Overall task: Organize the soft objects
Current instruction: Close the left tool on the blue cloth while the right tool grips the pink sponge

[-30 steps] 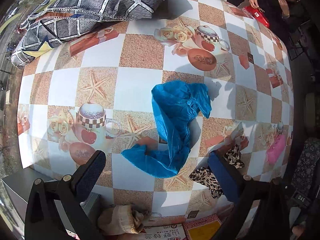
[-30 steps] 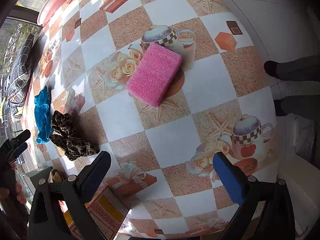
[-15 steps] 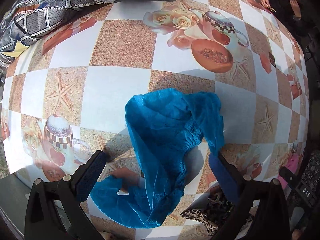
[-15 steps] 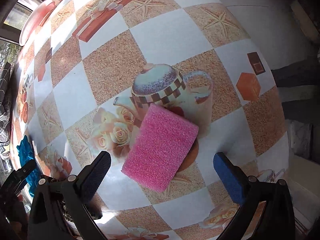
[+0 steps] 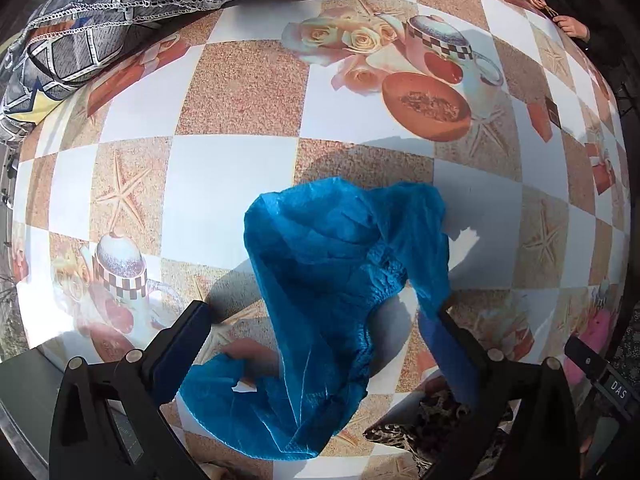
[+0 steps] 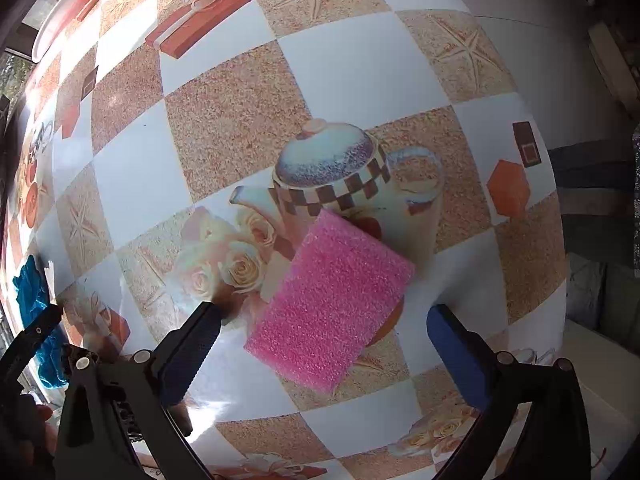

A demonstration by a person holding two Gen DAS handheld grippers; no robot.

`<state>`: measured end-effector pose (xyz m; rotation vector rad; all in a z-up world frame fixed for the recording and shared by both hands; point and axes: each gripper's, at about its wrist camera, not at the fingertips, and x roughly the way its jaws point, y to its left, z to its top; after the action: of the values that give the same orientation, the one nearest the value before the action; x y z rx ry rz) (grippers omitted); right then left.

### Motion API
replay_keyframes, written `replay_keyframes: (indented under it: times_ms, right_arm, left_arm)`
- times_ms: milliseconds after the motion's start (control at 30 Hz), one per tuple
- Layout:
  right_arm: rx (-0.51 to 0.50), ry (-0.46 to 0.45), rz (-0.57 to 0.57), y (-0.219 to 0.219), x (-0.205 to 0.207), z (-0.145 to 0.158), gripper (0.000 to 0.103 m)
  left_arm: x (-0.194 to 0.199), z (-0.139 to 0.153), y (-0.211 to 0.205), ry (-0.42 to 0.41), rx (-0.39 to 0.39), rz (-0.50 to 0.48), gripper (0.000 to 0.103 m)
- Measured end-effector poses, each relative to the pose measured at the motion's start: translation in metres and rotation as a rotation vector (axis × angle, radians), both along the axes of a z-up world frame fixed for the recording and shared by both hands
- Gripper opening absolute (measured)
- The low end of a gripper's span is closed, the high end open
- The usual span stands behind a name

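A crumpled blue cloth [image 5: 332, 304] lies on the checked tablecloth in the left wrist view. My left gripper [image 5: 320, 324] is open just above it, one finger on each side of its lower part. A pink sponge [image 6: 330, 312] lies flat on the table in the right wrist view. My right gripper [image 6: 324, 324] is open and low over it, fingers on either side of its near end. The blue cloth also shows at the far left of the right wrist view [image 6: 30, 292]. A leopard-print cloth [image 5: 432, 428] lies by my left gripper's right finger.
A grey patterned cushion [image 5: 104, 20] lies at the table's far left corner. A seated person [image 5: 568, 8] is at the far right edge. A red-rimmed plate [image 6: 68, 12] sits at the far left in the right wrist view. The table edge drops to the floor on the right.
Both grippers have moved forward and down. The blue cloth now sits between my left fingers and the pink sponge between my right fingers. Both stay open.
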<state>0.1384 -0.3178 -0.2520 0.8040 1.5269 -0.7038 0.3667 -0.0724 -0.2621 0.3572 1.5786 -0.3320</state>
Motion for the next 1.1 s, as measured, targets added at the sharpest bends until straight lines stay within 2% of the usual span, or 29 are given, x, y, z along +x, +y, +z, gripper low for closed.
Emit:
replay_keyframes:
  times_ms: [67,100,133,167,200,233,267,333,433,767,1100]
  right_arm:
    - [-0.012,-0.001,0.026,0.007,0.002,0.001,0.101]
    - [-0.021,-0.009,0.037,0.011,0.002,0.004,0.096]
    - [-0.031,-0.016,0.05,0.013,0.003,0.008,0.092]
    - [-0.042,-0.025,0.069,0.017,0.005,0.013,0.08]
    - [-0.056,-0.037,0.095,0.02,0.008,0.019,0.06]
    - [-0.048,-0.053,0.117,0.021,0.01,0.022,0.057]
    - [-0.023,-0.065,0.125,0.022,0.011,0.021,0.056]
    - [-0.027,-0.072,0.135,0.024,0.01,0.024,0.055]
    - [0.008,-0.125,0.102,0.028,-0.001,0.031,0.055]
    - [0.044,-0.195,0.092,0.058,-0.036,0.076,0.055]
    - [0.061,-0.256,0.079,0.097,-0.087,0.113,0.055]
  left_arm:
    - [-0.003,0.004,-0.003,-0.016,-0.008,-0.006,0.092]
    - [-0.005,0.007,-0.006,-0.025,-0.012,-0.016,0.089]
    - [-0.007,0.01,-0.008,-0.033,-0.018,-0.028,0.08]
    - [-0.009,0.013,-0.01,-0.04,-0.023,-0.042,0.069]
    - [-0.011,0.017,-0.013,-0.048,-0.029,-0.058,0.061]
    - [-0.012,0.02,-0.015,-0.049,-0.038,-0.071,0.037]
    - [-0.012,0.022,-0.017,-0.035,-0.054,-0.08,0.02]
    - [-0.012,0.026,-0.014,-0.008,-0.094,-0.066,0.017]
    - [-0.014,0.039,-0.006,-0.04,-0.106,-0.064,0.017]
    - [-0.037,0.083,0.032,-0.091,-0.14,-0.09,0.017]
    - [-0.107,0.135,0.074,-0.165,-0.169,-0.192,0.017]
